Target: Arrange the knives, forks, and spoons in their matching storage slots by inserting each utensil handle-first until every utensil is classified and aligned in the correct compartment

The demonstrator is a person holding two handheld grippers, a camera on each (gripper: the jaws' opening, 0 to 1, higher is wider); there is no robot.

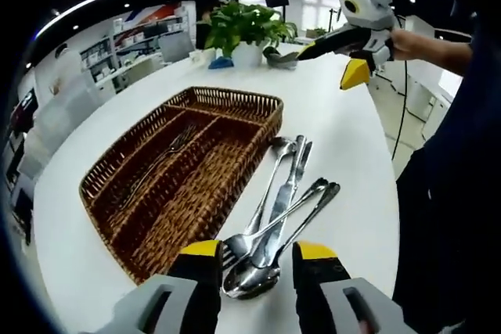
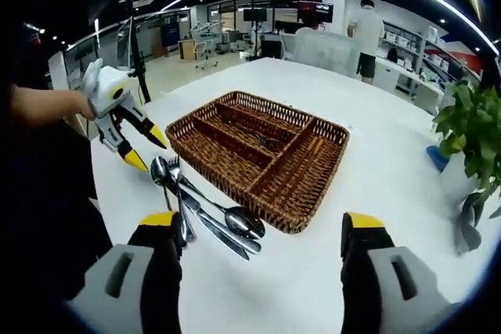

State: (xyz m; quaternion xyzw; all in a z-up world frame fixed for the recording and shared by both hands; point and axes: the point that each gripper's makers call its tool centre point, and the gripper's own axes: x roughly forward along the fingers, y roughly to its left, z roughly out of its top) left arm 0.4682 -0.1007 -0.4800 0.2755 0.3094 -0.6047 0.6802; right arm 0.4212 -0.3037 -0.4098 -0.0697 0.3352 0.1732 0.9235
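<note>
Cutlery (image 1: 274,217) lies heaped on the white counter (image 1: 344,138) beside the wicker tray (image 1: 184,174), which holds one fork (image 1: 160,158). Both grippers' jaws stand apart, empty: left gripper (image 1: 258,271), right gripper (image 2: 262,244).

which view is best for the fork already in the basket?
Left gripper view. The fork lies full length in a long slot of the wicker basket, tines toward the far end, unobstructed. In the right gripper view it is only a small dark glint inside the basket, shape unclear.
</note>
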